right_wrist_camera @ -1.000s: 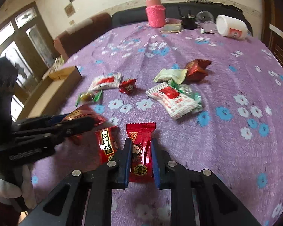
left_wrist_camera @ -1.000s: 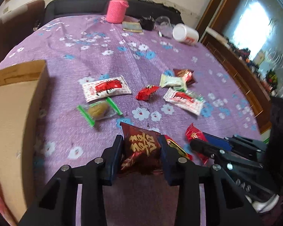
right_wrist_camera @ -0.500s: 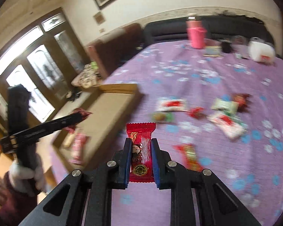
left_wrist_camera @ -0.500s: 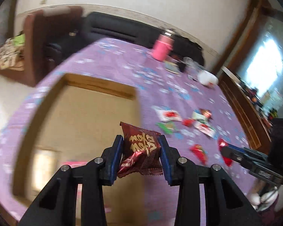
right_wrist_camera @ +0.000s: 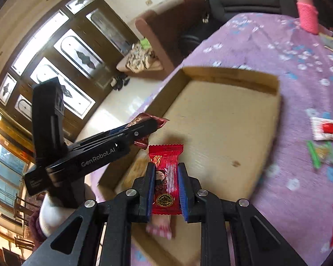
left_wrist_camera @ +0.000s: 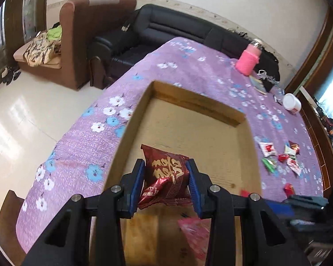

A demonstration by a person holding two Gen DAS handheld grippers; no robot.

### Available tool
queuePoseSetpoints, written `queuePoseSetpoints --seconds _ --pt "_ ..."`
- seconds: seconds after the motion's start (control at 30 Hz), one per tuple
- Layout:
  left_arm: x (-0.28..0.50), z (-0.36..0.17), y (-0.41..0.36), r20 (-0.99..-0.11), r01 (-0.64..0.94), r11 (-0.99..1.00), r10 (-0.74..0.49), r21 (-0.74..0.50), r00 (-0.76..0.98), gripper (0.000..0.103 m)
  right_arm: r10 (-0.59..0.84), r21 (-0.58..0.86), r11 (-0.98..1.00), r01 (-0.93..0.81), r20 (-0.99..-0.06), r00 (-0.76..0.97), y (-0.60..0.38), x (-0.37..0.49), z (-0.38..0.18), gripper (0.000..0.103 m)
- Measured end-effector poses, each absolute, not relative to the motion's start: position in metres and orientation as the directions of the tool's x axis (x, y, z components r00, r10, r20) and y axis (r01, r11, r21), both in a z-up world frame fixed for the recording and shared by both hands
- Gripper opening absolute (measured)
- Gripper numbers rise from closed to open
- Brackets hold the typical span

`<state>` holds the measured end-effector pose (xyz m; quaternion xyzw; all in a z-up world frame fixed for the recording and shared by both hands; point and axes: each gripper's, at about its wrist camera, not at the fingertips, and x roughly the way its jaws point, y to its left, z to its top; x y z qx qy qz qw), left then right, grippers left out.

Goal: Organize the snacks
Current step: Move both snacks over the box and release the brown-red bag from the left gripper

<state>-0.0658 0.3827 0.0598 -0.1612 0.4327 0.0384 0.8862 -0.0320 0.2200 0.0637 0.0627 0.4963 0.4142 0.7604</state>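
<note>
While over shallow cardboard box [left_wrist_camera: 211,133], left tool [left_wrist_camera: 165,178] pinching crinkly maroon foil packet [left_wrist_camera: 166,173]

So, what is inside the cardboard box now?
The cardboard box floor is mostly bare. One pink packet lies at its near end, partly covered by the left gripper. Whatever else sits under both grippers is hidden.

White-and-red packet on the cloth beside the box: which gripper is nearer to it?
Right. The right gripper, gripping a red candy, is over the cardboard box on the side of the white-and-red packet; the left gripper, gripping a dark-red snack, is at the box's opposite rim, farther.
</note>
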Motion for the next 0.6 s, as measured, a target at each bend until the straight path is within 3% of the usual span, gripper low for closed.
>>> queuePoseSetpoints --seconds 0.33,0.47,0.6 --pt "-0.059 0.041 0.402 -0.779 -0.228 0.92 -0.118 -0.319 0.615 0.04 0.639 0.466 0.694 -0.549 -0.75 0.172 0.255 -0.015 0.034 0.024" --pt "-0.069 0.052 0.404 -0.748 -0.229 0.906 -0.129 -0.355 0.651 0.057 0.645 0.484 0.702 -0.522 -0.743 0.178 0.245 -0.011 0.034 0.025" --pt "-0.083 0.07 0.402 -0.715 -0.233 0.9 -0.113 -0.368 0.69 0.062 0.665 0.498 0.699 -0.514 -0.716 0.211 0.227 -0.012 0.049 0.028"
